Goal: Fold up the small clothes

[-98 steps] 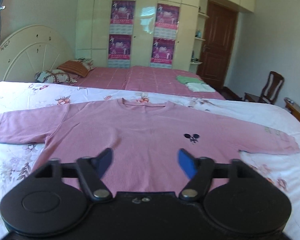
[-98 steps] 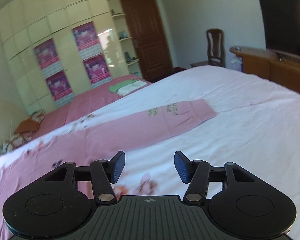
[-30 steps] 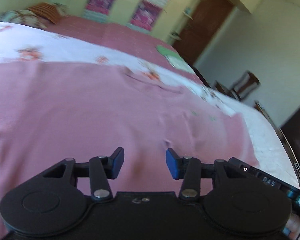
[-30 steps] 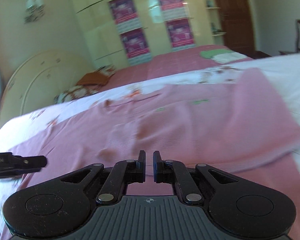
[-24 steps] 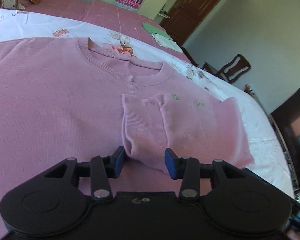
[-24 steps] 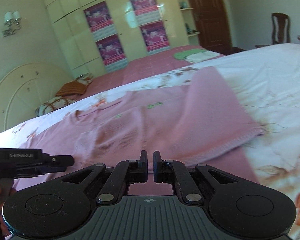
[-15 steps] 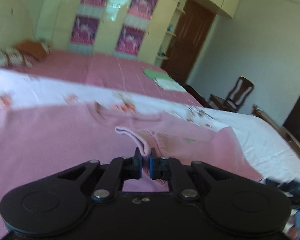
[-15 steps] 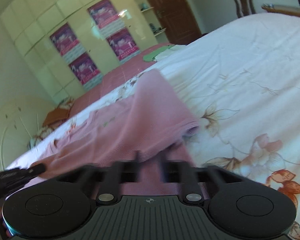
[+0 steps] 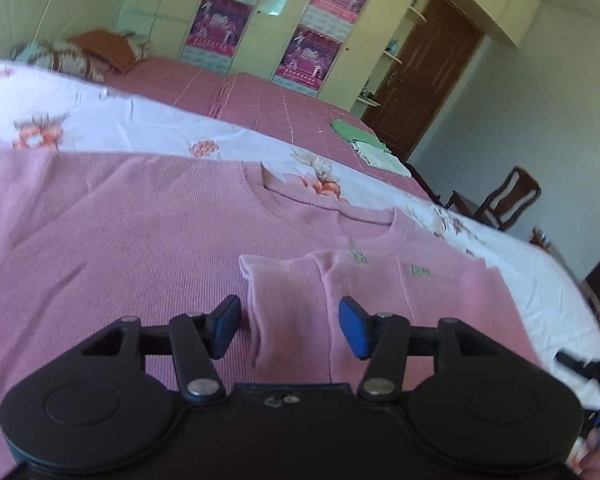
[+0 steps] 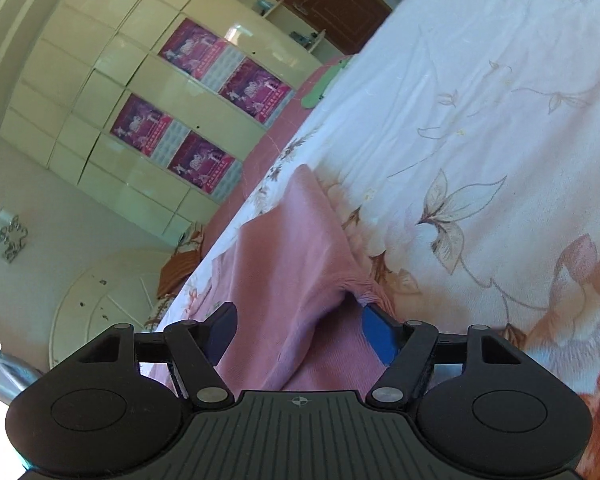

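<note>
A pink knit sweater (image 9: 120,232) lies flat on the floral bed sheet (image 9: 148,128). Its right sleeve (image 9: 292,304) is folded across the chest, cuff end towards me. My left gripper (image 9: 290,326) is open, its blue fingers on either side of the folded sleeve, not holding it. In the right wrist view the sweater's folded right side (image 10: 300,264) runs away from me. My right gripper (image 10: 300,332) is open over that fold, with cloth lying between the fingers.
White floral sheet (image 10: 480,140) spreads to the right of the sweater. A second bed with a pink cover (image 9: 260,100) holds folded green and white clothes (image 9: 364,148). A wooden chair (image 9: 504,200) and a brown door (image 9: 428,84) stand at the far right.
Both grippers were shut half a second ago and have opened. The folded sleeve has dropped from the left gripper onto the sweater's chest. The right gripper has tilted and moved towards the sweater's right edge.
</note>
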The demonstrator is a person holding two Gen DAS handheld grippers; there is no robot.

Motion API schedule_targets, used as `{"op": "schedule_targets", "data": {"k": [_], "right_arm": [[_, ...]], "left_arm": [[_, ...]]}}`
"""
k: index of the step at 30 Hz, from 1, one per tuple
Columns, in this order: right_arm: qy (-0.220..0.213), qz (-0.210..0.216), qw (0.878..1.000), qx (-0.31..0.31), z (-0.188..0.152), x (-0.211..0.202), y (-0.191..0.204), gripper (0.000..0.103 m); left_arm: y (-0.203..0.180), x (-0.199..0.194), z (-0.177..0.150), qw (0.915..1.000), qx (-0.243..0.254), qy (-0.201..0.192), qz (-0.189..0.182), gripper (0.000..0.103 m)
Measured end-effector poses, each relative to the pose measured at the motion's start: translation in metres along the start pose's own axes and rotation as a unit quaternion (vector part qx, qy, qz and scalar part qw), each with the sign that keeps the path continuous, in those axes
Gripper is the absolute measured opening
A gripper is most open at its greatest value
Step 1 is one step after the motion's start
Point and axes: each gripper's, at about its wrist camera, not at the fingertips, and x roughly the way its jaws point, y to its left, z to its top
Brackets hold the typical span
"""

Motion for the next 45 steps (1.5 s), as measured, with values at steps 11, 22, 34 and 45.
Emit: {"op": "schedule_targets", "data": {"k": [11,22,34,45], "right_arm": [[0.005,-0.032,0.999,0.002,0.001,-0.006,-0.018,0.010],[-0.003,-0.042,0.995,-0.091,-0.004,-0.040,0.011,0.010],[0.005,-0.072,0.976,-0.204,0.046,0.035,0.030,0.051],[0.043,-0.077,0.964,-0.251,0.068,0.110,0.032,0.002]], "left_arm": [[-0.017,-0.035,-0.016,0.9858,0.064,-0.151,0.035,0.003],[0.008,-0.023,-0.011,0.9884,0.056,-0.095,0.104,0.037],[0.006,0.011,0.008,0.9932,0.079,-0.008,0.085,0.038],[-0.011,0.004,0.012,0.9886,0.113,-0.078,0.061,0.006]]}}
